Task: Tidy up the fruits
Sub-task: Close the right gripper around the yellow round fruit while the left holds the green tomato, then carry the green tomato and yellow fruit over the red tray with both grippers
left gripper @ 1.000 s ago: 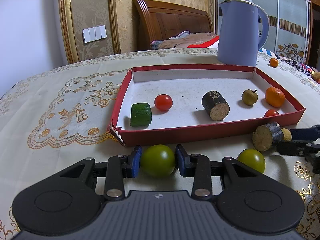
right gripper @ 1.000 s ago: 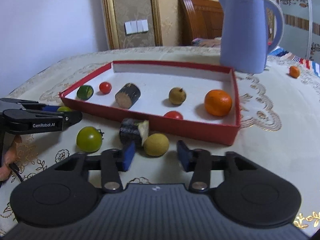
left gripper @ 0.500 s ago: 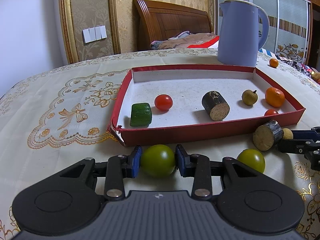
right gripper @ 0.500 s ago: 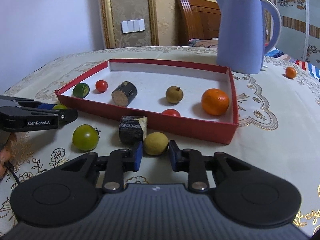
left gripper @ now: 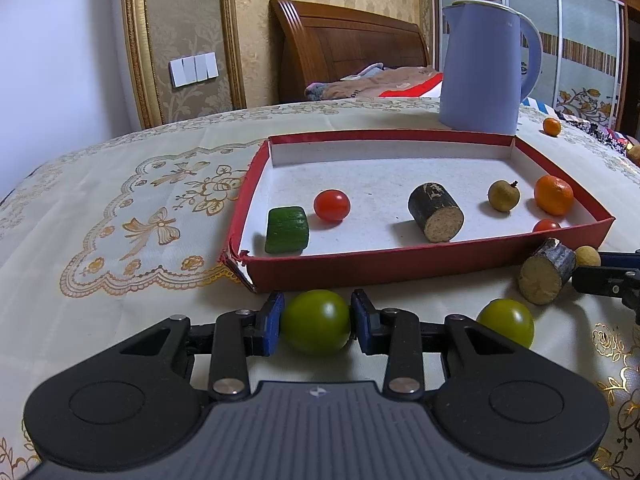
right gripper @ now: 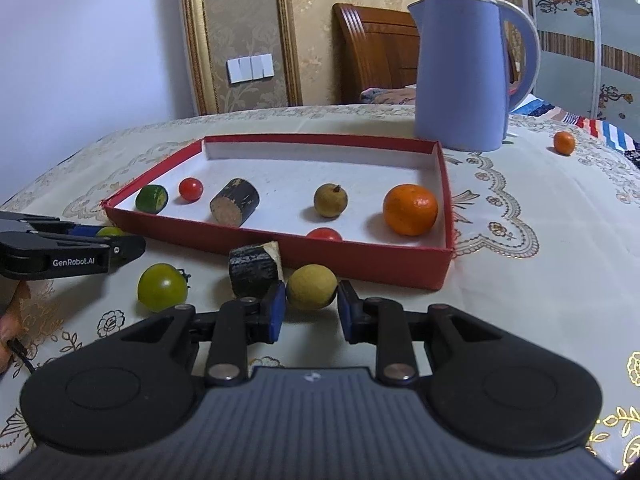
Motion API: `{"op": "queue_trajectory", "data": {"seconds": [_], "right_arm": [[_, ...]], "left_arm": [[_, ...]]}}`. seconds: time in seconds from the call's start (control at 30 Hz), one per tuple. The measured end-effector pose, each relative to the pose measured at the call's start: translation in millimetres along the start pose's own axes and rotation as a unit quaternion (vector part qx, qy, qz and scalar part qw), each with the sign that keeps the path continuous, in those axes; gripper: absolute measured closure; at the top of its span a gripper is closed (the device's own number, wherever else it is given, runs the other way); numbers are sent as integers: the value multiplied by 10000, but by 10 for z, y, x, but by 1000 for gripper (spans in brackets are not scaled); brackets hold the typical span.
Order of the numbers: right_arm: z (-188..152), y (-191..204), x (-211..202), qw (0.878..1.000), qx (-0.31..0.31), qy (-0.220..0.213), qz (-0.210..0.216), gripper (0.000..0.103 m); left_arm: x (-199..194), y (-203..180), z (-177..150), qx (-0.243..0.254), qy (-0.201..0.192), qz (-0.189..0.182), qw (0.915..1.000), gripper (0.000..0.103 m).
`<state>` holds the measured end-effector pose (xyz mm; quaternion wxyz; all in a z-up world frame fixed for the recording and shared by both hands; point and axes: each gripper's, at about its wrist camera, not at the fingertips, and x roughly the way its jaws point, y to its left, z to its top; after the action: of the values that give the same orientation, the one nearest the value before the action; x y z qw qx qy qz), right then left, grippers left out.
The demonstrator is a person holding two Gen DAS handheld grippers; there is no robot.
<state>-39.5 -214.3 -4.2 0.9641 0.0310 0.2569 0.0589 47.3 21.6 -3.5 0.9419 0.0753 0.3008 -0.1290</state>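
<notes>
**Left wrist view: both claws closed on fruit in front of the red tray**

Left wrist view showed my left gripper [left gripper: 316, 322] clamped on a green tomato [left gripper: 315, 327], blue pads [left gripper: 272, 322] pressed to both its sides, just in front of the red tray [left gripper: 400, 264]. A second green tomato [left gripper: 506, 320] sat to the right on the tablecloth [left gripper: 120, 208], near a dark cut chunk [left gripper: 546, 276].

On the right wrist view, my right gripper [right gripper: 311, 312] stood at its narrowest, closed on a tan longan [right gripper: 311, 287] beside that chunk [right gripper: 253, 270].

Inside the tray I noted a cucumber piece [left gripper: 287, 230], a red tomato [left gripper: 331, 205], another dark chunk [left gripper: 435, 218], a longan [left gripper: 503, 196], an orange [left gripper: 554, 195] and a half-hidden red tomato [left gripper: 546, 225]. A blue kettle [left gripper: 484, 68] stood behind the tray.
</notes>
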Motion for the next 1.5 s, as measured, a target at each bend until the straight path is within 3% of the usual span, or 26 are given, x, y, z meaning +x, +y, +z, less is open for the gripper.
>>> {"op": "queue_trajectory", "data": {"seconds": [0.5,1.5], "right_arm": [[24,-11,-97,9992,21,-317,-242,77],[30,-92,-165,9980,218,-526,-271,77]], "left_arm": [[-4,-5,-3,6,-13,57,10000,67],[-78,71,-12,-254,-218,48,9994,68]]}}
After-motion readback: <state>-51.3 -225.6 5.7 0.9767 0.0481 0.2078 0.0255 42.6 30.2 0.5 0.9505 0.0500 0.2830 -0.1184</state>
